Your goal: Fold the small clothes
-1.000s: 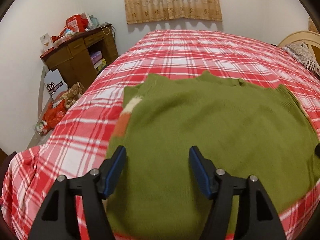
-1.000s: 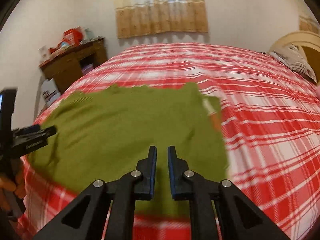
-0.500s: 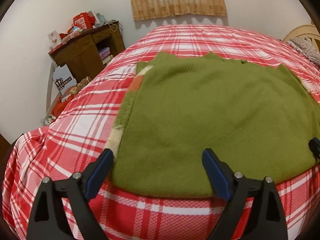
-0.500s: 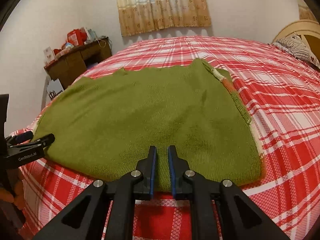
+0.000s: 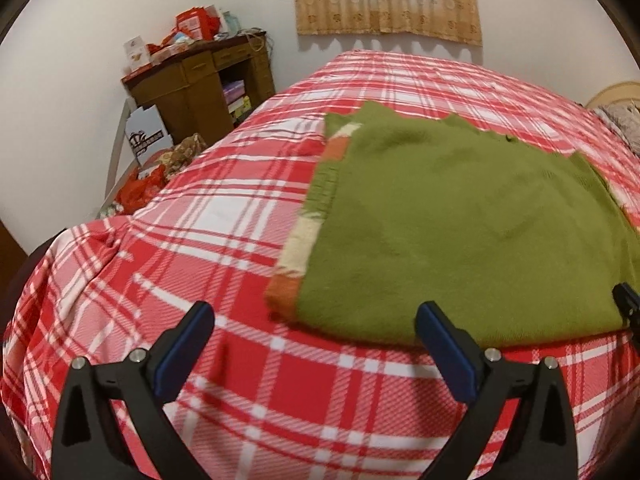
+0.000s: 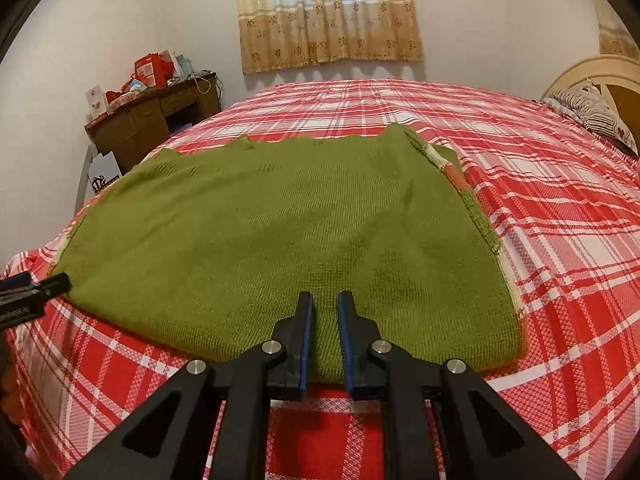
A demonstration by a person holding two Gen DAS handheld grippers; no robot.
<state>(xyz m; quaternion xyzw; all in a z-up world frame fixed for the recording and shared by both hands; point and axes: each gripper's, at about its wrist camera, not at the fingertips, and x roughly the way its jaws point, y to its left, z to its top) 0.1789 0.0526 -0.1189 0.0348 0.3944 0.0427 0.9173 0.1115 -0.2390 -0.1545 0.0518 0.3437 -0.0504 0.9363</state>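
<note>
The left gripper has pulled back and slid to the left since a moment ago, so its wide-spread fingers now hang over bare red plaid bed and hold nothing, while the right gripper has its fingers close together with a thin gap, over the near edge of the green sweater, though I cannot tell if it pinches any cloth. The sweater lies flat on the bed with its striped sleeves tucked under, so I think the next fold can start soon. Far off, the wooden desk has an open shelf with some boxes inside, too small to name
</note>
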